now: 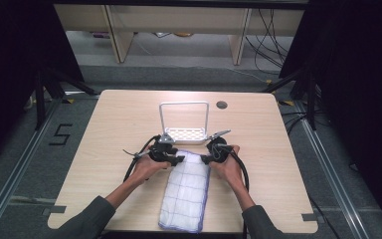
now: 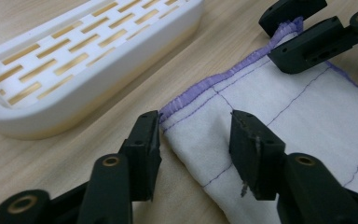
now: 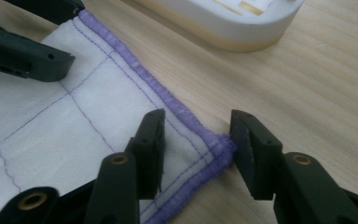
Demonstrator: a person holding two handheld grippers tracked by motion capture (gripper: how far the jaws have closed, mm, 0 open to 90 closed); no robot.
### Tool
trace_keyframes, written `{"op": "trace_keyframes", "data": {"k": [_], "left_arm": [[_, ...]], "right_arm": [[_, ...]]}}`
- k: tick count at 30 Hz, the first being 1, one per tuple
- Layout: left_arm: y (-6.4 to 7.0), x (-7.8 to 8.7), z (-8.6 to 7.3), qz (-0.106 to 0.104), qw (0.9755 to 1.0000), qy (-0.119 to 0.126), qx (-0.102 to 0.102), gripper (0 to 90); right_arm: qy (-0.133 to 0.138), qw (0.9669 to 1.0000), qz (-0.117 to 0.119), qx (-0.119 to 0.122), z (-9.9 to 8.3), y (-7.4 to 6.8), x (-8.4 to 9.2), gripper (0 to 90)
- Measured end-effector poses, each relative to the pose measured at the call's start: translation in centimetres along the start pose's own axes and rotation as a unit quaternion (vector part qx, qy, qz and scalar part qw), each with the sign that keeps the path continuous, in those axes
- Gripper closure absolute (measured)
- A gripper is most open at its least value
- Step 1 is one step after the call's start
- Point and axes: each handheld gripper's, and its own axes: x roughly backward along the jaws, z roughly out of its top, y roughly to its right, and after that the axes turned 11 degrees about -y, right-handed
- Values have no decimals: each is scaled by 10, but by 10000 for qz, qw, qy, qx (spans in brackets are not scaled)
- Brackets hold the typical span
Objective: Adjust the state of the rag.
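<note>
A white cloth (image 1: pixel 188 189) with a purple hem and thin purple grid lines lies folded lengthwise on the table, running from the middle toward the front edge. My left gripper (image 1: pixel 177 160) is at its far left corner, and my right gripper (image 1: pixel 205 159) is at its far right corner. In the left gripper view the cloth corner (image 2: pixel 186 116) lies between the open left gripper (image 2: pixel 195 135) jaws, untouched by one jaw. In the right gripper view the hemmed corner (image 3: pixel 216 151) sits between the open right gripper (image 3: pixel 196 144) jaws.
A white slotted rack (image 1: pixel 185 135) with a tall wire handle (image 1: pixel 184 104) stands just beyond the cloth. Its tray edge (image 2: pixel 88 79) is close to the grippers. A round cable hole (image 1: pixel 222 105) is at the table's back.
</note>
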Motion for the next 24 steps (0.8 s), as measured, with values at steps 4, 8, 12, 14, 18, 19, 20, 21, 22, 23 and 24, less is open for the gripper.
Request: {"op": "trace_keyframes", "data": {"k": [4,8,12,14,18,19,20,21,22,23,24], "left_arm": [[1,-1,-1,-71,10000,13,-68,642],[2,0,-1,-116,9999,-16,-122,721],[4,0,-2,-150,9998,11,-129,783],[4,0,-2,-174,9998,15,-118,802],[4,4,-1,-186,9997,75,-121,819],[3,5,-1,-221,9996,111,-141,823],[5,6,0,-242,9995,202,-36,826],[5,8,1,-254,9994,235,-41,828],[4,11,1,-252,9994,192,-115,829],[5,12,2,-259,9992,287,-41,830],[5,12,2,-259,9992,287,-41,831]], "right_arm": [[-3,9999,93,-68,-1,0,0,624],[41,9997,201,-102,-1,4,0,639],[56,9992,357,-146,-2,2,0,753],[148,9994,301,-18,-3,2,-2,810],[232,9992,322,52,-3,-1,2,848],[289,9991,292,109,-3,-1,3,850],[345,9988,328,112,-3,-2,6,852],[389,9986,345,118,-2,-2,8,853],[429,9982,393,123,-3,-3,11,854],[505,9978,378,191,-3,-2,13,854],[516,9976,436,150,-3,-3,16,855]]}}
